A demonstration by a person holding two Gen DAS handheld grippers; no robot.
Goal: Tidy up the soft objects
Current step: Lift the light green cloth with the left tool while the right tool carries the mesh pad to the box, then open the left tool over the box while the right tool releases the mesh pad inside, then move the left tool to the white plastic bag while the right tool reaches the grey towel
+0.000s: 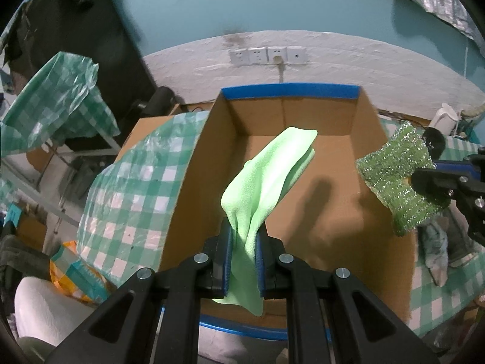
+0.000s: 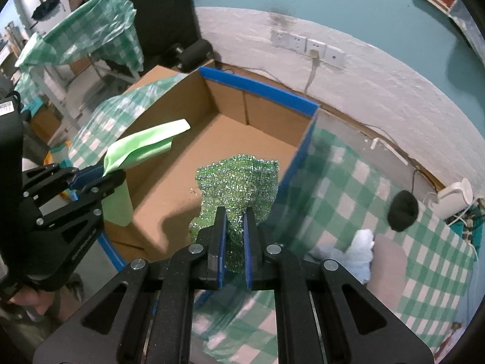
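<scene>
- A tabletop with a green-and-white checked cover is sitting by a white and teal wall.
- An open cardboard box with blue edges is standing on it.
- The left gripper is pinching a soft light green cloth over the box, tilting down.
- The right gripper is squeezing a sparkly green scrubber by the box's right wall.

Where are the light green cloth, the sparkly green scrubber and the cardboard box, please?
light green cloth [image 1: 266, 179], left wrist view, middle of its hanging fold.
sparkly green scrubber [image 2: 239, 182], right wrist view, its centre.
cardboard box [image 1: 291, 91], left wrist view, blue-taped far rim.
</scene>
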